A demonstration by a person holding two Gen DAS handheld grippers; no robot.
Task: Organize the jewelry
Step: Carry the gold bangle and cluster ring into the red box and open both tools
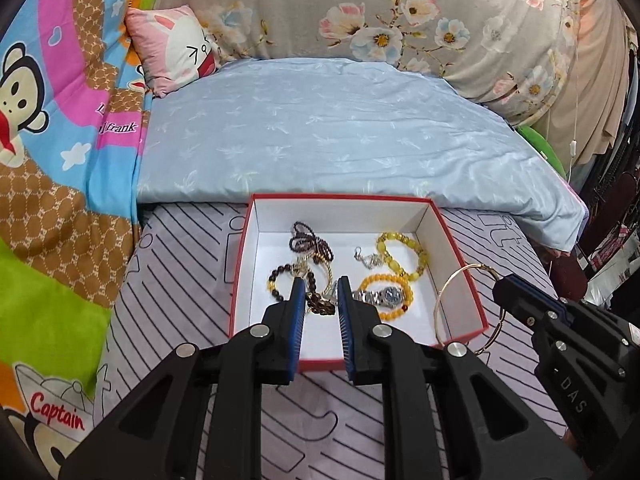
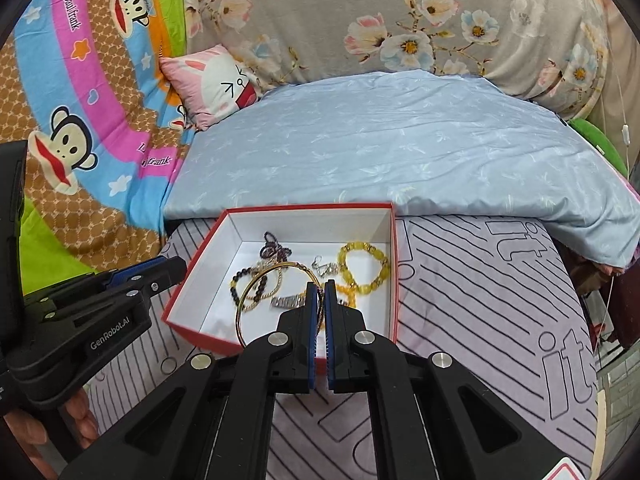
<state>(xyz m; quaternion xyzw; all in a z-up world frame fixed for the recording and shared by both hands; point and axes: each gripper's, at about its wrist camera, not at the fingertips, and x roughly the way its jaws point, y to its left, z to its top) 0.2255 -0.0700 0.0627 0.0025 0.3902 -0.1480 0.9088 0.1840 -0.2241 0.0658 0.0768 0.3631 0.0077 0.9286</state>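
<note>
Jewelry box [image 2: 394, 280] on the striped bedsheet [image 2: 480, 300], red-walled, already holding beaded bracelets [image 1: 400, 258] and a wristwatch [image 1: 386, 296].
My right gripper [image 2: 319, 282] pinches the gold bangle [image 2: 256, 280] by its thin rim above the box; it may swing and slip. My left gripper [image 1: 319, 280] hovers, narrowly parted, empty.

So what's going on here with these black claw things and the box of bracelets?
A person is sorting jewelry on a bed, holding a two-finger gripper in each hand. The right gripper is shut on a thin gold bangle and holds it over the near right edge of the red box. The left gripper is open and empty, poised over the near side of the box. Inside lie yellow bead bracelets, dark bead bracelets and a silver watch.
</note>
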